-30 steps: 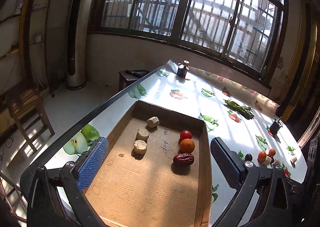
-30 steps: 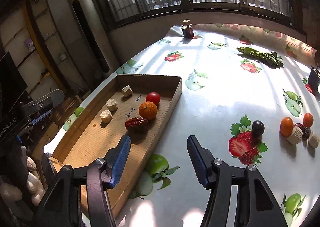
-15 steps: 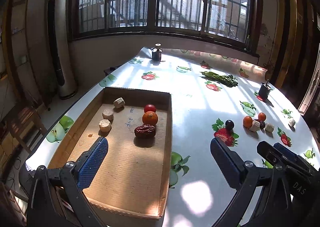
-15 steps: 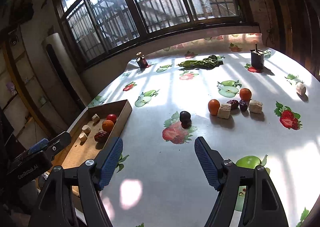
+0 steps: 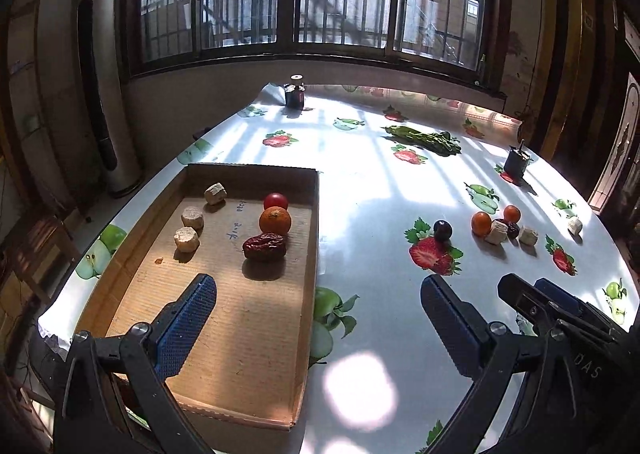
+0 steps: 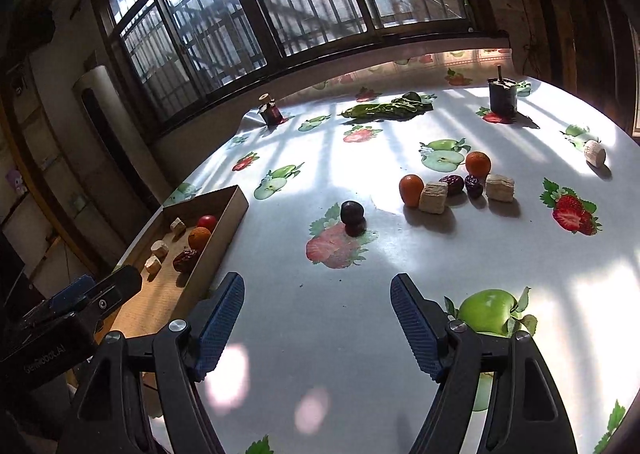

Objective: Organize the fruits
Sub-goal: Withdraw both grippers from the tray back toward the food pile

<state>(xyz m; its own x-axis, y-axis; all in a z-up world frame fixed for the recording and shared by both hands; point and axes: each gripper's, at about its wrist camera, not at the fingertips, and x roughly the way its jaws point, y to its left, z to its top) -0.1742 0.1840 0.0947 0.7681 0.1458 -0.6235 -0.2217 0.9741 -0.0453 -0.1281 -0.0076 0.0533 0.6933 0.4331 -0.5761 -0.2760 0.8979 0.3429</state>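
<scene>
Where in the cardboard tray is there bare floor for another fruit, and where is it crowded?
The near half of the cardboard tray, between the red date and the near wall, is bare. The far half is crowded: three beige chunks on the left, with tomato and orange beside them.

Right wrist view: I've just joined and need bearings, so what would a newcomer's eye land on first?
Probably the loose cluster of oranges, dates and pale blocks on the sunlit fruit-print tablecloth, right of centre. Next, the cardboard tray at the left edge, already holding sorted pieces. The open right gripper frames the bottom, empty.
</scene>
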